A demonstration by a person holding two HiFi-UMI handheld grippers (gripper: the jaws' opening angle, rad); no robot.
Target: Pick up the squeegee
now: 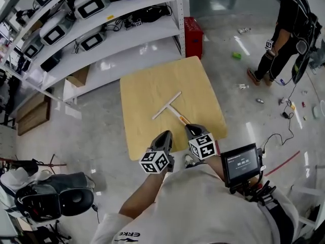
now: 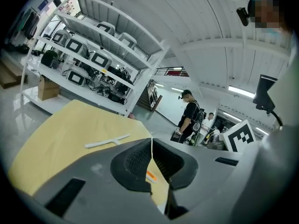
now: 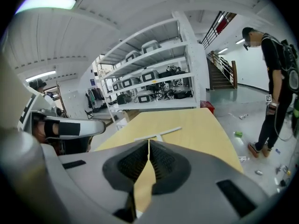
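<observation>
Squeegee (image 1: 168, 106) laid mid-table (image 1: 142, 85), at 12 o'clock from both grippers. Handle (image 1: 177, 115) pointed toward 5 o'clock, its end just beside right gripper (image 1: 192, 129), possibly touching. Left gripper (image 1: 166, 135) farther off. Both jaw pairs pressed together, nothing held.

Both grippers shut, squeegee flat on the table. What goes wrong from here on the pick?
1. The right gripper sits near the handle of the squeegee with its jaws together; if it advances without opening, it will likely shove the squeegee across the table.
2. The squeegee lies flat and looks thin, so the jaws may scrape the wood or slip off the handle.
</observation>
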